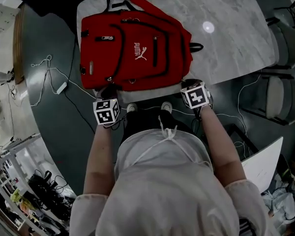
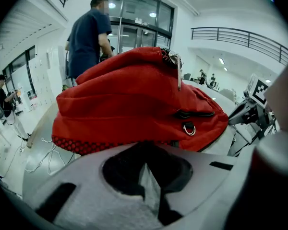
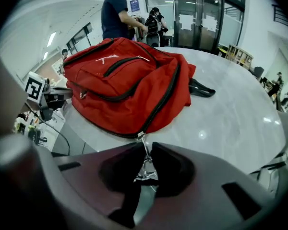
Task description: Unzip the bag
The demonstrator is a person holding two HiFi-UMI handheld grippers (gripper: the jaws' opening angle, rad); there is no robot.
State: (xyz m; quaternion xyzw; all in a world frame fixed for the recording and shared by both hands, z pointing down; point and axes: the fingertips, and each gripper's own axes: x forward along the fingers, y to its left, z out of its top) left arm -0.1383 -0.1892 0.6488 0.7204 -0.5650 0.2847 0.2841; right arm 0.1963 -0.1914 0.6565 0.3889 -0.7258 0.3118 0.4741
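Observation:
A red backpack (image 1: 132,48) lies flat on the marble table (image 1: 226,28), its bottom edge toward me. My left gripper (image 1: 108,91) is at the bag's near left corner. In the left gripper view the bag (image 2: 134,99) fills the frame, and the left gripper (image 2: 144,150) has its jaws closed on the bag's lower edge. My right gripper (image 1: 189,84) is at the near right corner. In the right gripper view the right gripper (image 3: 146,169) is shut on the metal zipper pull (image 3: 145,164), at the near end of the black zip (image 3: 163,99) on the bag (image 3: 125,85).
Chairs (image 1: 278,95) stand to the right of the table, and cables (image 1: 49,77) trail over the floor at the left. A white board (image 1: 263,163) leans at the lower right. A person (image 2: 89,32) stands beyond the bag. A black strap (image 3: 201,89) lies on the tabletop.

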